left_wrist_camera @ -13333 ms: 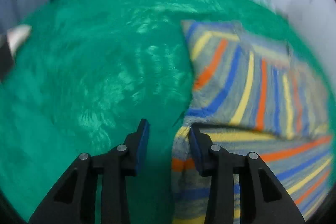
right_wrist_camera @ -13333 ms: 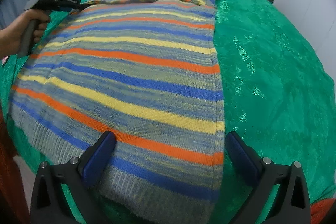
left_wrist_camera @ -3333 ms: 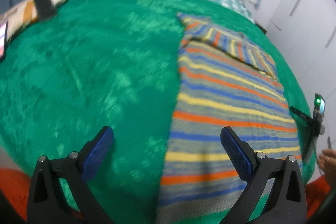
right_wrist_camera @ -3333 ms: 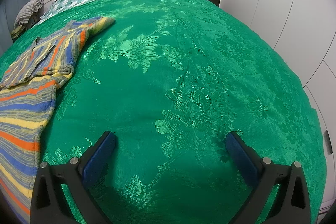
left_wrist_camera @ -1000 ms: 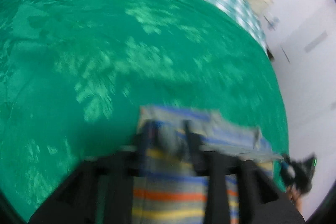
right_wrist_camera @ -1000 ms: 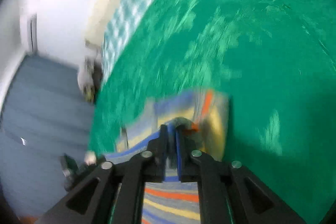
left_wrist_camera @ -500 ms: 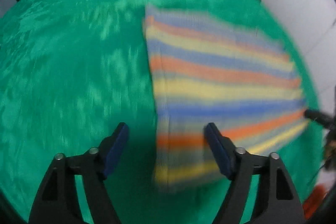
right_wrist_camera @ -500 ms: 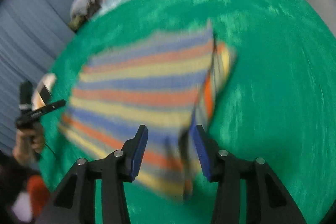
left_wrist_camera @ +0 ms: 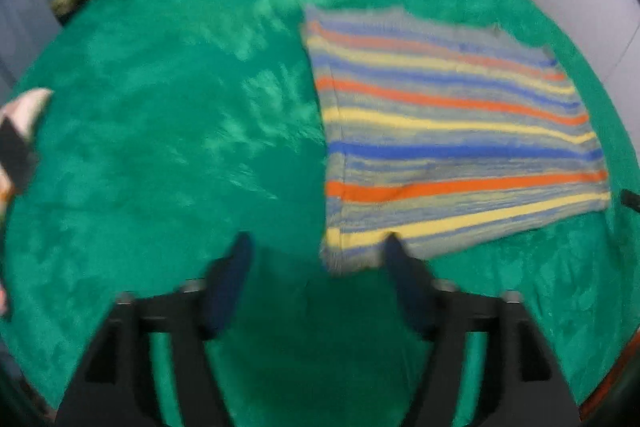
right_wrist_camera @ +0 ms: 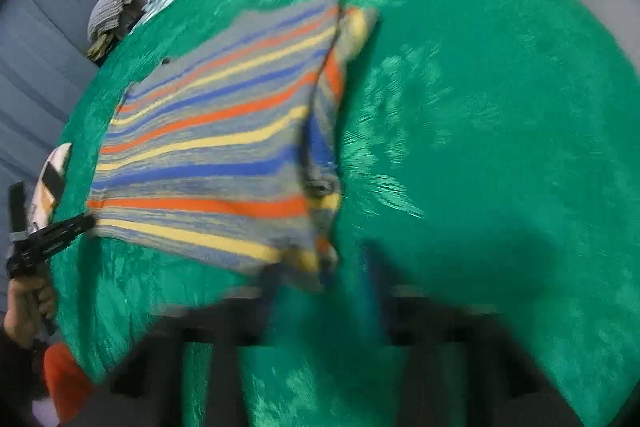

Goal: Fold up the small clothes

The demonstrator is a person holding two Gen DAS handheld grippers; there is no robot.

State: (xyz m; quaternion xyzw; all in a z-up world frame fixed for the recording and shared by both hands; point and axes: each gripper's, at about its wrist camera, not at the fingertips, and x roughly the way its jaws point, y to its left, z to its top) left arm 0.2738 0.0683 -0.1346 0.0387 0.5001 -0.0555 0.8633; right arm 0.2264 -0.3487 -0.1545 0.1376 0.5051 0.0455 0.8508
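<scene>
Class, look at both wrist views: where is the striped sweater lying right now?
The striped sweater lies folded on the green bedspread, right of centre in the left wrist view, left of centre in the right wrist view, just ahead of both grippers.

No text, label, brand, number or sign can be read in either view. Both views are blurred by motion. The striped sweater [left_wrist_camera: 452, 143] bears only coloured bands, and the green bedspread [left_wrist_camera: 160, 131] only a woven leaf pattern. The folded item [left_wrist_camera: 20, 123] at the bedspread's left edge carries a dark patch with nothing legible on it.
</scene>
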